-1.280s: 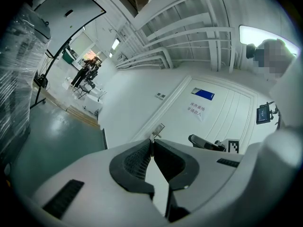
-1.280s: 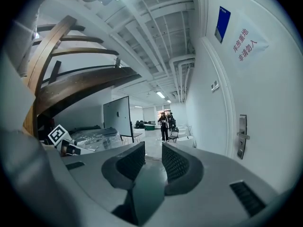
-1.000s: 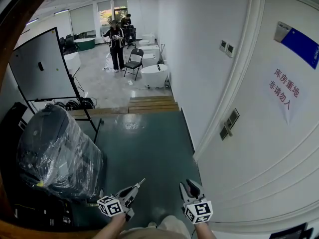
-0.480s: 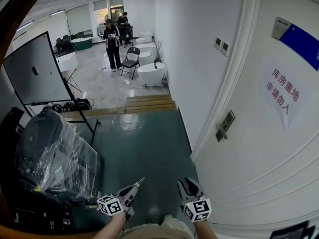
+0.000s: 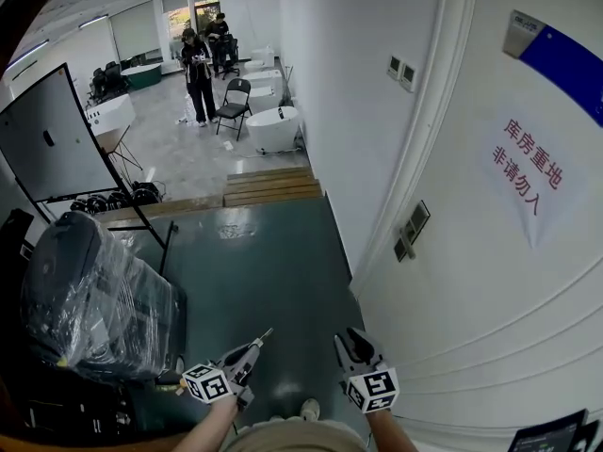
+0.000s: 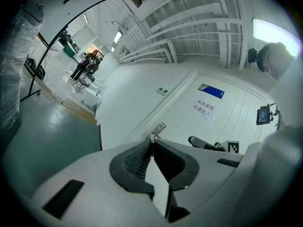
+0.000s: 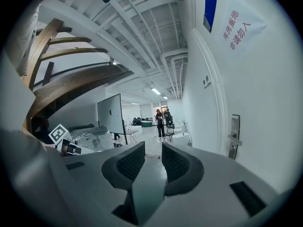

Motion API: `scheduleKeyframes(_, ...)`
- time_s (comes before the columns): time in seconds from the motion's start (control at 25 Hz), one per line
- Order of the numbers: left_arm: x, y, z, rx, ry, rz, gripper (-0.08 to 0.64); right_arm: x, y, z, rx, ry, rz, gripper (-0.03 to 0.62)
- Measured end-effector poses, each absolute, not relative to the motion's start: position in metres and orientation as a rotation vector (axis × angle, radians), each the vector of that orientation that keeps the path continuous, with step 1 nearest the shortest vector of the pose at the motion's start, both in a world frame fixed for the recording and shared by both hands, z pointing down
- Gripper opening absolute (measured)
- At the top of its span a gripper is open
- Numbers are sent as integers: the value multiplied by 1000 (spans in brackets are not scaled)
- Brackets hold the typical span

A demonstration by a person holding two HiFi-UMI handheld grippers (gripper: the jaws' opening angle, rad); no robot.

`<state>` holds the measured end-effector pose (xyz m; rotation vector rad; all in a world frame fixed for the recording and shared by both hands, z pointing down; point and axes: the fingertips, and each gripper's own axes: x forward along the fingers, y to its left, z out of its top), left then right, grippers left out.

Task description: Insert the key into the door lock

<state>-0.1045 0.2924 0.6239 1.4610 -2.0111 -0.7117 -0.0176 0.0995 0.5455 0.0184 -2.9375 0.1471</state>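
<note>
My left gripper (image 5: 252,347) (image 6: 152,141) is shut on a thin metal key (image 5: 265,334) (image 6: 151,136) whose tip sticks out past the pads. It is held low over the green floor, left of the white door (image 5: 490,281). The door's lock plate with its lever handle (image 5: 411,229) (image 6: 159,127) (image 7: 233,137) lies ahead and to the right, well apart from the key. My right gripper (image 5: 356,339) (image 7: 153,148) is open and holds nothing, beside the left one and nearer the door.
A plastic-wrapped dark bundle (image 5: 89,295) and a whiteboard on a stand (image 5: 52,144) stand at left. Wooden steps (image 5: 268,186) cross the floor ahead. Beyond them are a chair (image 5: 232,104), white tubs (image 5: 275,125) and two people (image 5: 198,59). A paper sign (image 5: 523,177) hangs on the door.
Both grippers have travelled forward along the corridor with the person, side by side. The door's lock plate sits a little further left in the head view. Neither grip has changed.
</note>
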Motion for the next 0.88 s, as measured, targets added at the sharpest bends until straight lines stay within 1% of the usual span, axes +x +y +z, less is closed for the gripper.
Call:
scheduleKeyframes(0.6, -128, 264, 640, 1405, -2006, -705, 34, -31, 58, 574, 26, -2881, 166, 118)
scheduleKeyframes(0.88, -158, 258, 642, 1452, -1961, -684, 34, -60, 46, 550, 133, -2949, 253, 117)
